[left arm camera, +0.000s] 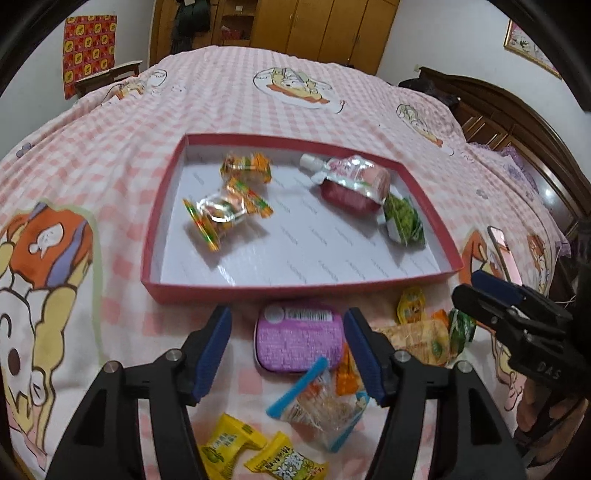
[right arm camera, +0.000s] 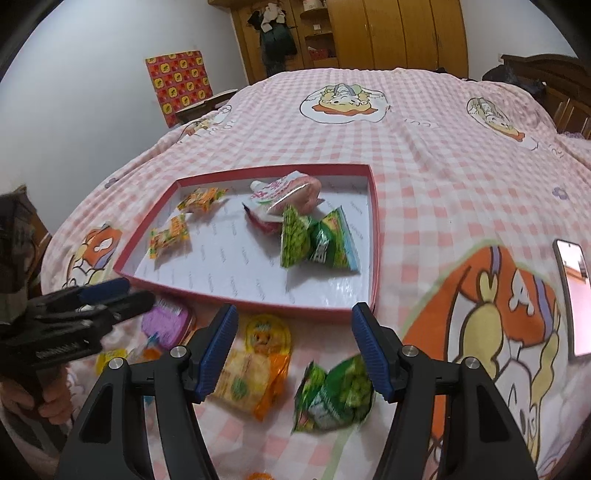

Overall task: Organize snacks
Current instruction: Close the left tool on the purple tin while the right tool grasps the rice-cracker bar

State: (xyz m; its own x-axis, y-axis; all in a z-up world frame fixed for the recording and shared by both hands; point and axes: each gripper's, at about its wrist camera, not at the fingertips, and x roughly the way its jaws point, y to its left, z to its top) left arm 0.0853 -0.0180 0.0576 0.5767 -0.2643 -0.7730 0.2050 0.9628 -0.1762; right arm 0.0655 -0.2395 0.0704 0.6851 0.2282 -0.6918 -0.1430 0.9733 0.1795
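Observation:
A red tray (left arm camera: 170,293) with a white floor lies on the bed. It holds orange candy packs (left arm camera: 246,168), a clear wrapped pack (left arm camera: 218,214), a pink pouch (left arm camera: 351,182) and green pea packs (right arm camera: 317,236). Loose snacks lie in front of it: a purple tin (left arm camera: 295,338), a blue-clipped bag (left arm camera: 325,406), yellow candy packs (left arm camera: 229,443), a cracker pack (right arm camera: 251,373), a yellow jelly cup (right arm camera: 266,332) and a green pea pack (right arm camera: 332,395). My left gripper (left arm camera: 289,317) hovers open over the purple tin. My right gripper (right arm camera: 295,312) hangs open above the cracker and pea packs. Neither holds anything.
The pink checked bedsheet (right arm camera: 424,155) with cartoon prints covers the bed. A phone (right arm camera: 574,299) lies at the right, near the bed's edge. A wooden wardrobe (left arm camera: 325,26) stands beyond the bed and a dark headboard (left arm camera: 517,122) on the right. A hand (right arm camera: 51,402) grips the left tool.

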